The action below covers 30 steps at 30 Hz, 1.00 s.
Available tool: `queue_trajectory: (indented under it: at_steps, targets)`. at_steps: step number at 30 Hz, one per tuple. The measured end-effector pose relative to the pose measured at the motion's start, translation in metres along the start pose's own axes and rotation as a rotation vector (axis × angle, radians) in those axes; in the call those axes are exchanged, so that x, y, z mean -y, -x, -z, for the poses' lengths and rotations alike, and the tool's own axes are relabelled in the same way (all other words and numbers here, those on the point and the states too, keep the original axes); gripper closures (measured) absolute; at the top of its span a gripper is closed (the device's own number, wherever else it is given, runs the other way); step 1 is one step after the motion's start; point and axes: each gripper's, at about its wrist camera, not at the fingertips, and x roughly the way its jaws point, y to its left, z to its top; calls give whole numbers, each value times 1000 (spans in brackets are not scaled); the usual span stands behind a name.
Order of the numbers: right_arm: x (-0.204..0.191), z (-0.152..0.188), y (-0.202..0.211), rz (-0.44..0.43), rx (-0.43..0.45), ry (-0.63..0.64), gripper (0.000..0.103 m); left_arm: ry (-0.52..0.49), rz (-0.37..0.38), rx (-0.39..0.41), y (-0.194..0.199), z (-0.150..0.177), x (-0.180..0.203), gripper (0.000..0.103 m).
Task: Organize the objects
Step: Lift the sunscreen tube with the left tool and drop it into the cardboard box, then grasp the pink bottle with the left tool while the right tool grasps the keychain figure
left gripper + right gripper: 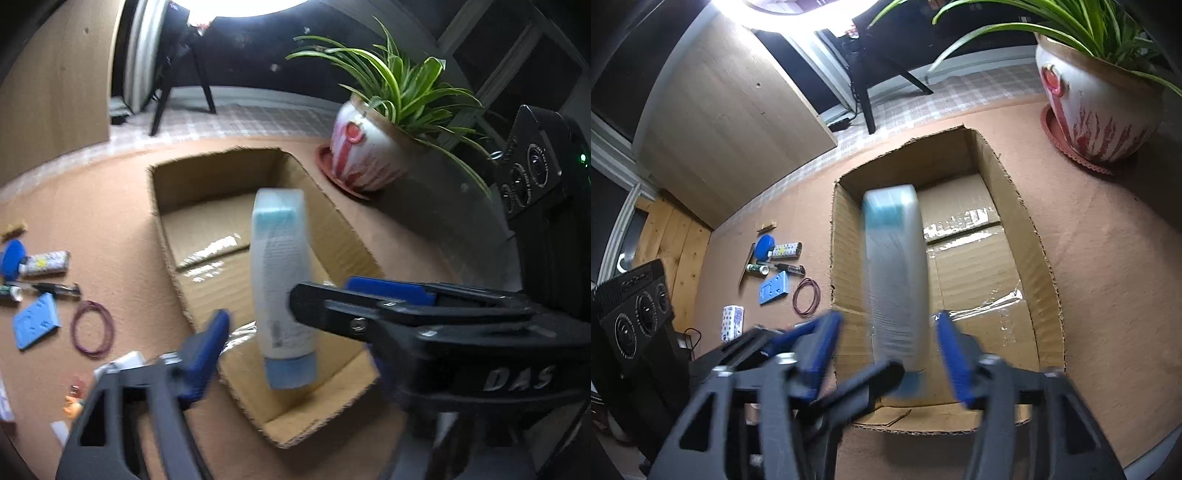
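A white tube with a light blue cap (282, 288) is blurred, cap end down, over the open cardboard box (325, 221). In the left wrist view it lies between my left gripper's (303, 321) spread blue pads, touching neither. In the right wrist view the same tube (895, 277) sits between my right gripper's (886, 332) open blue pads, above the box (1049, 266). The left gripper's fingers cross below in that view. Neither gripper grips the tube.
A potted spider plant (373, 147) stands on a red saucer right of the box. Left of the box on the brown table lie a blue card (35, 325), a purple wire loop (91, 326), small tubes and a blue disc (13, 258). A black speaker (631, 314) stands left.
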Motion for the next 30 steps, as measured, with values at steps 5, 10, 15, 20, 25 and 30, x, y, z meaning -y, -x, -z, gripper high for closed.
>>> queue_trajectory:
  at_steps: [5,10,15,20,25,30]
  targets:
    - [-5,2,4,8,16,10,45,2,-37,-6,7,7,-10,22]
    - [-21,6,7,3,28,46,45,19,-57,-15,19,19,-26,22]
    - [-43,13,10,6,43,100,45,41,-93,-9,43,38,-50,22]
    - [-64,23,6,-5,39,138,45,87,-142,-8,69,61,-83,21]
    - [-88,41,-7,-24,9,180,45,114,-192,-27,89,90,-111,21]
    - [-112,56,-25,-48,-44,221,45,182,-211,-79,99,117,-145,21]
